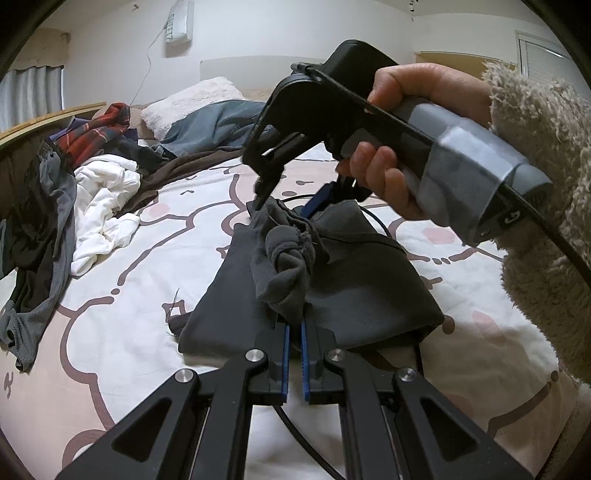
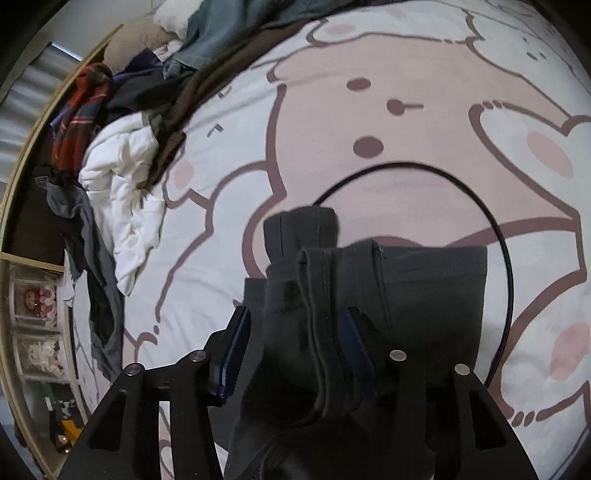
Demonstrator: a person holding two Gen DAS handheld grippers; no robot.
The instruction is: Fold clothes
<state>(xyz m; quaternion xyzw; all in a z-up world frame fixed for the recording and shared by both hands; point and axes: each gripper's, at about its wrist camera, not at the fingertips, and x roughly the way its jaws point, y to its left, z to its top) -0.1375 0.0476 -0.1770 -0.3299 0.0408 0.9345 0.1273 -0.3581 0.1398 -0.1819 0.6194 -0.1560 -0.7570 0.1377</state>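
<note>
The garment [image 1: 354, 280], dark grey, lies partly folded near the middle of the bed [image 1: 122, 332]; its near edge is cut off in the right wrist view. The left gripper [image 1: 294, 334] has its fingers nearly closed, pinching a bunched fold. The right gripper [image 2: 295, 332] has fingers spread, with fabric draped between them. The right hand [image 1: 399, 147] holds the handle tilted downward. No writing on the wall unit [image 1: 180, 23] is legible.

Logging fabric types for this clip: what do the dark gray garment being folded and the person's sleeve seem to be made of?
The dark gray garment looks like soft matte knit, probably cotton jersey: it drapes limply, bunches at a gathered edge and shows stitched seams. The left gripper pinches it; the right gripper straddles its folds. The sleeve looks like cream sherpa-style fleece, from its shaggy pile.
</note>
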